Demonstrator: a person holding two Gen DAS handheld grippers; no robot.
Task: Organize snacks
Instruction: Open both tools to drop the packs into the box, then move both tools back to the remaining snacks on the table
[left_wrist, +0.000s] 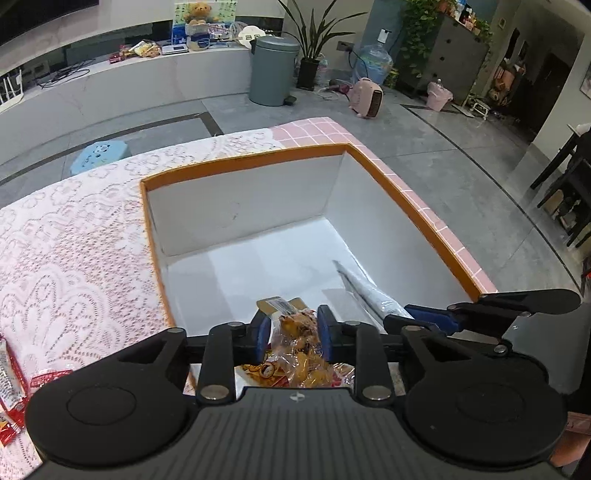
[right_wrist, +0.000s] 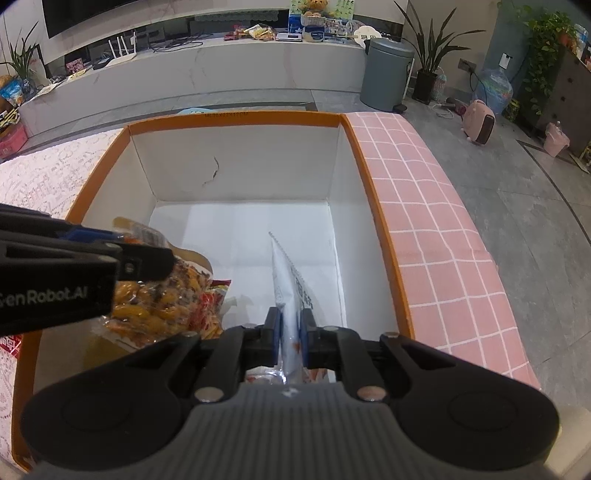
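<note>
Right now I have both tools down inside the box (right_wrist: 384, 236), an orange-rimmed carton with white walls that sits on the worktop (right_wrist: 436, 206).

My left tool (left_wrist: 291, 325) has its blue pads on either side of a clear bag (left_wrist: 295, 343) of yellow snacks. The jaws stand narrow, and I cannot tell from my views whether the pads press on the bag or only flank it. In the right wrist view that bag (right_wrist: 159, 299) lies in the near left part of the box, over another red-printed packet (right_wrist: 212, 306), with the left tool (right_wrist: 147, 254) reaching in from the left above it.

My right tool (right_wrist: 291, 325) is pinched on a white pouch (right_wrist: 291, 291), jaws close together with the pouch squeezed flat between the pads. The pouch stands on edge and points up toward the far wall, its serrated end free above the box floor. From the left wrist view the same pouch (left_wrist: 365, 291) slants across the right side of the box, with the right tool (left_wrist: 428, 315) at its near end.

Outside the box, on the lace cloth (left_wrist: 74, 258) at the left, lie red packets (left_wrist: 14, 398) still on the worktop.
</note>
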